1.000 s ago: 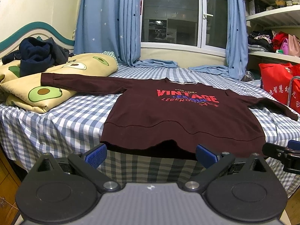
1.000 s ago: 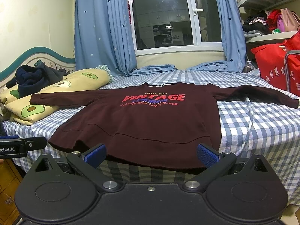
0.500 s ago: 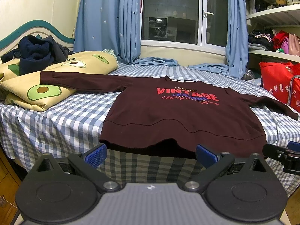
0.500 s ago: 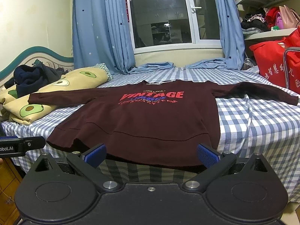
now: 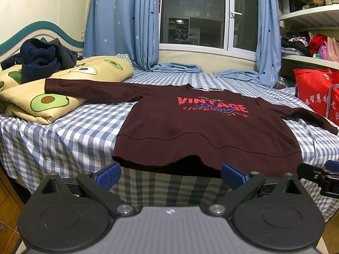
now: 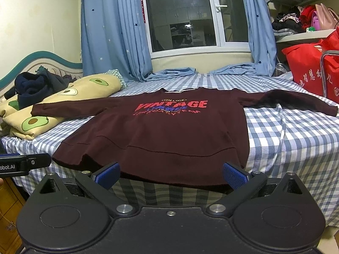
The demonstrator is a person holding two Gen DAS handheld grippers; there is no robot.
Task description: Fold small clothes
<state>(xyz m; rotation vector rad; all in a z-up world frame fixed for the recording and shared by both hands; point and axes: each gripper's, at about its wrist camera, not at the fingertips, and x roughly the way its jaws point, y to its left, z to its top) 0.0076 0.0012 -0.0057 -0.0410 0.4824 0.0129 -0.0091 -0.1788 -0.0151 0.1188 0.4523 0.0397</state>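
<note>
The blue-padded fingers (image 5: 109, 174) of the left gripper (image 5: 170, 174) stand wide apart with nothing between them, and they hang in front of the bed edge, just below the hem of the maroon sweatshirt (image 5: 203, 127). In this left wrist view the hem lies above the gap between the fingers and does not touch them. At the far left a yellow avocado quilt (image 5: 42, 101) lies on the checked bedsheet (image 5: 70, 135), with a dark blue garment (image 5: 40, 60) on top, and the left sleeve of the sweatshirt rests across the quilt. The sweatshirt lies flat, front up, with the red word VINTAGE on the chest and both sleeves spread out. To the right, the right gripper (image 6: 170, 173) also has its fingers (image 6: 233, 174) wide apart and empty, near the hem at the front edge of the bed. At the far right stands a red bag (image 6: 307, 69) beside the bed.
</note>
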